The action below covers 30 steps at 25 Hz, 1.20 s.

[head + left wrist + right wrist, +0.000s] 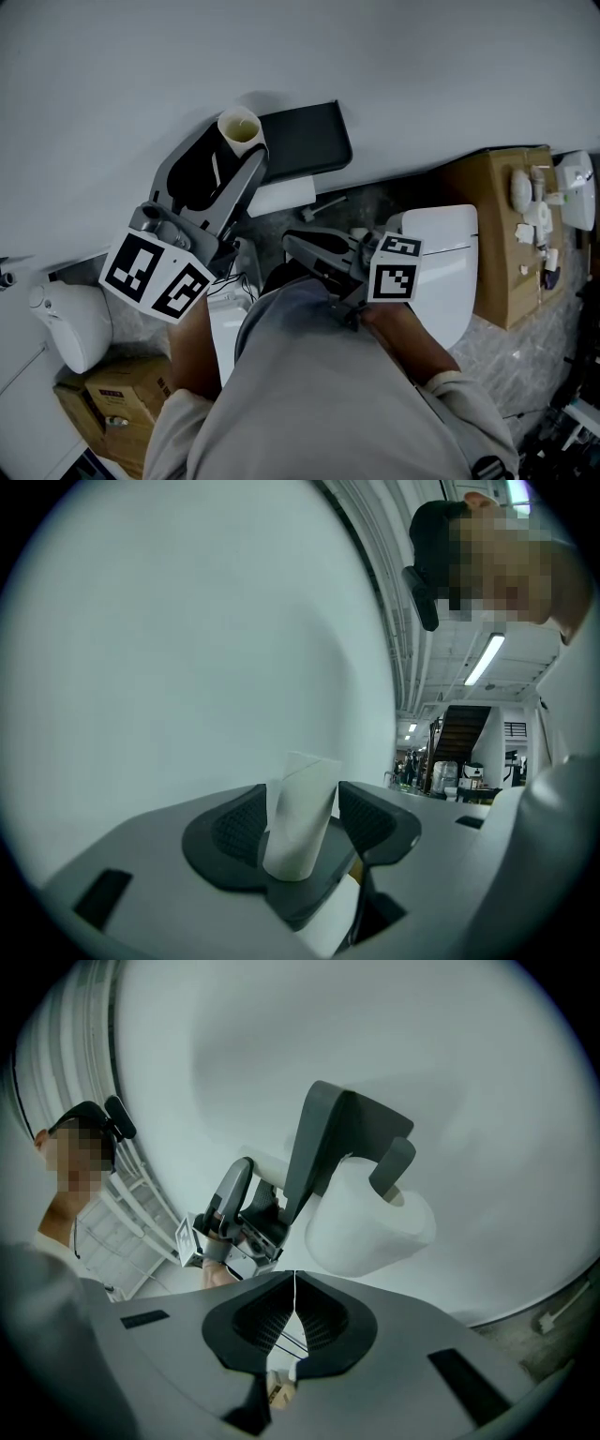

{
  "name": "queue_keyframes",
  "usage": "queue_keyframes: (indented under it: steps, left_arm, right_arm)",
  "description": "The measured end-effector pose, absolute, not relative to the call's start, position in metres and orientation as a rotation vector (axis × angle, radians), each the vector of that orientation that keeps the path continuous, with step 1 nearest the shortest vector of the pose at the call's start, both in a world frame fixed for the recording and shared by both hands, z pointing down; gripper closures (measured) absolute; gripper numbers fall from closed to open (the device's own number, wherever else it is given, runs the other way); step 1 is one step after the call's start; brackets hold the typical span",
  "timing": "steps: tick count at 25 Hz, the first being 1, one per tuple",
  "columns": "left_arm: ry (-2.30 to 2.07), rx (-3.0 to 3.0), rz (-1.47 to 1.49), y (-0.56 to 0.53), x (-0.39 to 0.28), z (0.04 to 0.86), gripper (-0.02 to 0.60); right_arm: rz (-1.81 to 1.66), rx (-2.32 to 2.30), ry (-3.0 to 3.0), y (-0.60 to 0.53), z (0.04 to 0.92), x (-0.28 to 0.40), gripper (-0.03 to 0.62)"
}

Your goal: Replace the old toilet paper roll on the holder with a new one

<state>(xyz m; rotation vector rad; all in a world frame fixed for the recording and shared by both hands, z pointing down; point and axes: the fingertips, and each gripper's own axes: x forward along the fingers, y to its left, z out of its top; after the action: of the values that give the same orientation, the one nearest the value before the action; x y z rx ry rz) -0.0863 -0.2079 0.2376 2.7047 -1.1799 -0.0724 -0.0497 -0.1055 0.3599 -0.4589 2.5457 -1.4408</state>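
Old toilet paper roll, down to a bare cardboard tube, is held in the left gripper. It sits a bit tilted between the jaws, which are spread fairly wide, and both pads look to be pressed against its sides. In the head view it's seen open end up, lifted just off the left end of the holder. The right gripper is kept lower and closer to the body. Its jaws are squeezed fully together with nothing between them, and it's pointed up at the holder from below.

Past that, a full new roll is already hung on the holder's arm, with the hooked end showing through its core. The holder is mounted on the plain pale wall. Off to the right a white toilet is parked against the wall, with a cardboard box just beside it.
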Motion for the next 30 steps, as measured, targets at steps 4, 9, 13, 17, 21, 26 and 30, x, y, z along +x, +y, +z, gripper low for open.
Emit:
queue_keyframes:
  steps: [4, 9, 13, 17, 21, 26, 30]
  left_arm:
    - [-1.175, 2.702, -0.093, -0.204, -0.087, 0.238, 0.344]
    - [-1.213, 2.682, -0.143, -0.195, -0.096, 0.237, 0.341]
    - [-1.29, 2.695, -0.129, -0.181, -0.103, 0.235, 0.342]
    - [-1.284, 2.694, -0.138, -0.165, -0.103, 0.238, 0.42]
    - [-1.334, 2.678, -0.136, -0.153, -0.097, 0.25, 0.562]
    - [-1.254, 2.63, -0.2, -0.138, -0.091, 0.261, 0.575]
    - [-1.241, 2.594, -0.22, -0.133, -0.09, 0.269, 0.577]
  right_arm:
    - [-1.413, -0.486, 2.558, -0.11, 0.357, -0.044, 0.572]
    - [-1.342, -0.532, 2.583, -0.116, 0.35, -0.035, 0.572]
    - [-1.246, -0.587, 2.639, -0.12, 0.341, -0.024, 0.572]
    - [-1.113, -0.634, 2.747, -0.122, 0.33, -0.014, 0.572]
    - [-0.94, -0.7, 2.854, -0.124, 0.315, 0.002, 0.573]
    - [-0.71, -0.839, 2.923, -0.127, 0.291, 0.016, 0.576]
    - [-0.514, -0.97, 2.961, -0.127, 0.274, 0.028, 0.577]
